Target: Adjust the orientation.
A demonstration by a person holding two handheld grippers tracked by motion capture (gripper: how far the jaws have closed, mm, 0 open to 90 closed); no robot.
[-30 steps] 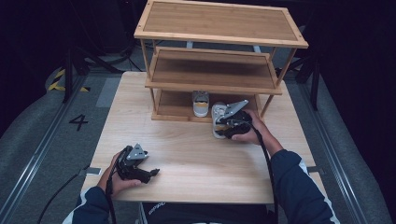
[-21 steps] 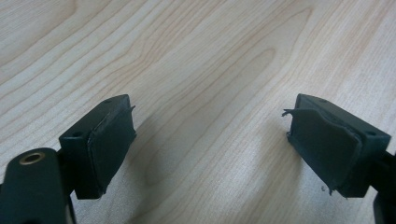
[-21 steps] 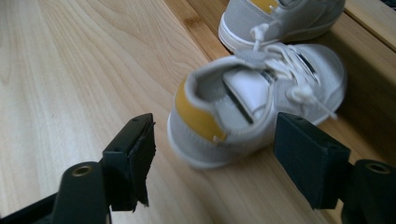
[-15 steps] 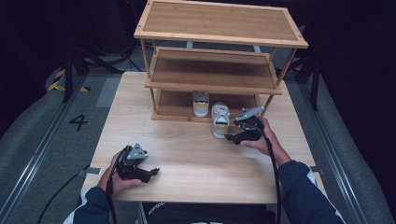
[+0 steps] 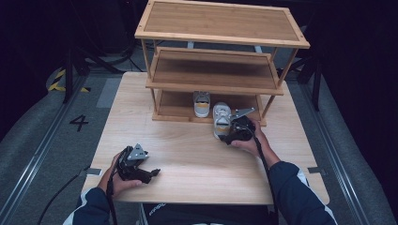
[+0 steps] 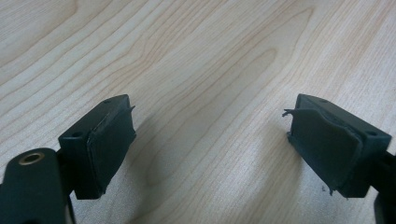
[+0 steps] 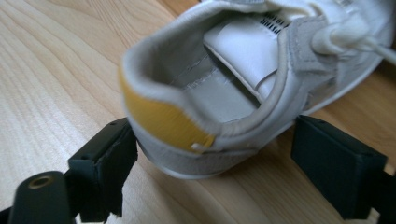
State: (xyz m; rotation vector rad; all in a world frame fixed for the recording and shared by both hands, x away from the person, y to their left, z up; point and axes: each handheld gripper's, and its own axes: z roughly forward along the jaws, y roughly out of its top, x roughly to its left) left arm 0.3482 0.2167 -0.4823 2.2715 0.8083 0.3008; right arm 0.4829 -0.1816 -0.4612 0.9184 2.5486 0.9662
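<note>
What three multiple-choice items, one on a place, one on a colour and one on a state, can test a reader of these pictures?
1. Where is the shoe farther from the right gripper?
A. bottom shelf of the rack
B. top shelf
C. floor

2. Which colour is the heel patch of the nearer shoe?
A. blue
B. yellow
C. red

3. How is the left gripper?
A. open over bare table
B. shut on a shoe
C. shut on a cable

Answers: 1 A, the far shoe sits under the rack middle board. 2 B, the near shoe shows a yellow heel. 3 A, the left gripper holds nothing above the table.
</note>
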